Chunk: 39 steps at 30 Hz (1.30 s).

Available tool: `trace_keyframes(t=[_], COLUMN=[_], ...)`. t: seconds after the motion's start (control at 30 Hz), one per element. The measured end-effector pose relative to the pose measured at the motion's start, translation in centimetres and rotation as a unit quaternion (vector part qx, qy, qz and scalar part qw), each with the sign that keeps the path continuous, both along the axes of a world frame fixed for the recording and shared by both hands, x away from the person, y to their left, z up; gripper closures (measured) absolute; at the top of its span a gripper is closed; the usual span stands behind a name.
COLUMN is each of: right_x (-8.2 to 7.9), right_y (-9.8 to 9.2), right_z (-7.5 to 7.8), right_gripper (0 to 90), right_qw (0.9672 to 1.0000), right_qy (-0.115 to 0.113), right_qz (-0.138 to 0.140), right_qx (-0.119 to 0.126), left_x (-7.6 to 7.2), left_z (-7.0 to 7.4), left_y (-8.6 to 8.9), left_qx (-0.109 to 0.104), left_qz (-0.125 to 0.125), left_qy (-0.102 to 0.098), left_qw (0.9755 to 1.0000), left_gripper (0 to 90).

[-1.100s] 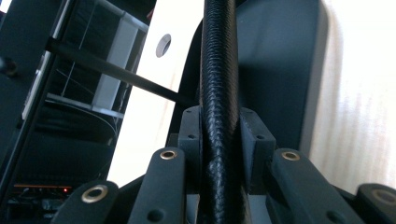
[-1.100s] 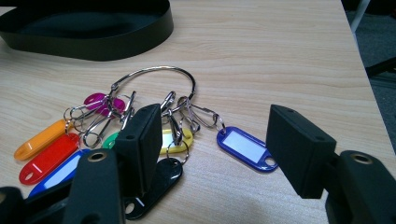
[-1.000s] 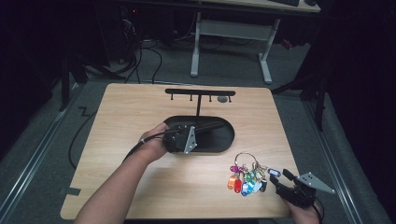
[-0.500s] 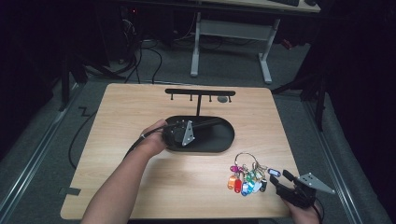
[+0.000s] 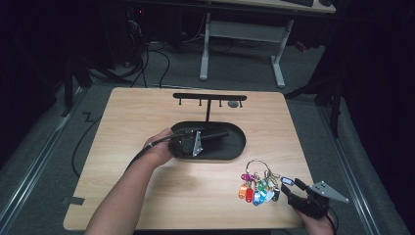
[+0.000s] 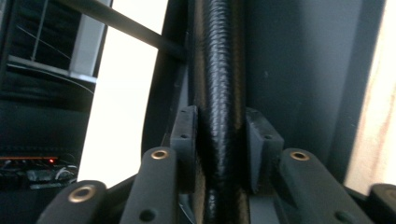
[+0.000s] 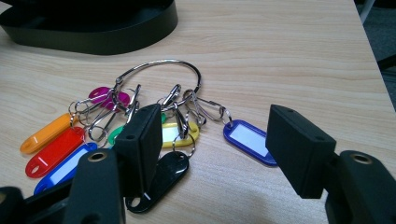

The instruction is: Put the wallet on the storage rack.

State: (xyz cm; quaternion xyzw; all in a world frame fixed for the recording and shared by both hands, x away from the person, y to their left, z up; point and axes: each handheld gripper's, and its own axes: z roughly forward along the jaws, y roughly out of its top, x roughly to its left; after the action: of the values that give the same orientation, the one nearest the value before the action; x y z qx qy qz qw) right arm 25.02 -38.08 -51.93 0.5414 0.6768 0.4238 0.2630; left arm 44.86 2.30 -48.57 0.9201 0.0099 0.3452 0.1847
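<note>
Left claw (image 5: 218, 134) rolled flatter, clamped on black post (image 6: 219, 93); right claw (image 7: 212, 154) wide open, empty, over key tags (image 7: 116, 130).

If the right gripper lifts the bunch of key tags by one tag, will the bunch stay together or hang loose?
The key tags hang by small clips on one metal ring, so they would probably dangle and swing, not stay fanned. The plastic tags look light. The right gripper is open around the blue tag.

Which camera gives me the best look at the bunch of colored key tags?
The right gripper view: the key tags lie close on the wooden table, each colour and clip distinct, between the right gripper's open jaws. The high view shows the same bunch small, near the table's front right corner. The left gripper view looks along a black rod instead.
</note>
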Motion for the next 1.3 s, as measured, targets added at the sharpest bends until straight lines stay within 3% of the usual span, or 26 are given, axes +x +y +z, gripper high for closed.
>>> trace_keyframes(t=[0.17,0.3,0.47,0.57,0.83,1.2,1.3], right_x=[0.1,0.1,0.2,0.2,0.1,0.1,0.1], right_y=[0.1,0.1,0.2,0.3,0.4,0.6,0.6], right_z=[-0.1,0.0,-0.1,-0.1,0.0,0.1,0.1], right_gripper=[36.9,36.9,36.9,36.9,36.9,36.9,36.9], right_qw=[1.0,1.0,1.0,1.0,0.9999,0.9998,0.9998], right_qy=[0.002,0.002,0.004,0.005,0.003,0.0,0.001], right_qz=[0.0,0.002,0.002,0.002,0.002,0.006,0.005], right_qx=[-0.002,-0.003,-0.007,-0.008,-0.011,-0.019,-0.017], left_x=[-0.5,-0.8,-1.2,-1.4,-3.2,-7.8,-9.1], left_z=[0.1,0.2,1.3,1.7,1.7,-0.7,-1.6], left_y=[0.5,0.9,1.8,2.5,4.4,7.0,7.5], left_qx=[-0.025,-0.032,-0.066,-0.099,-0.148,-0.213,-0.221], left_qz=[0.007,0.007,0.015,0.023,0.049,0.079,0.084], left_qy=[0.025,0.026,0.024,0.033,0.057,0.106,0.116], left_qw=[0.9994,0.9991,0.9974,0.9942,0.9861,0.9679,0.9647], left_gripper=[57.1,56.2,56.4,57.3,57.6,56.2,55.8])
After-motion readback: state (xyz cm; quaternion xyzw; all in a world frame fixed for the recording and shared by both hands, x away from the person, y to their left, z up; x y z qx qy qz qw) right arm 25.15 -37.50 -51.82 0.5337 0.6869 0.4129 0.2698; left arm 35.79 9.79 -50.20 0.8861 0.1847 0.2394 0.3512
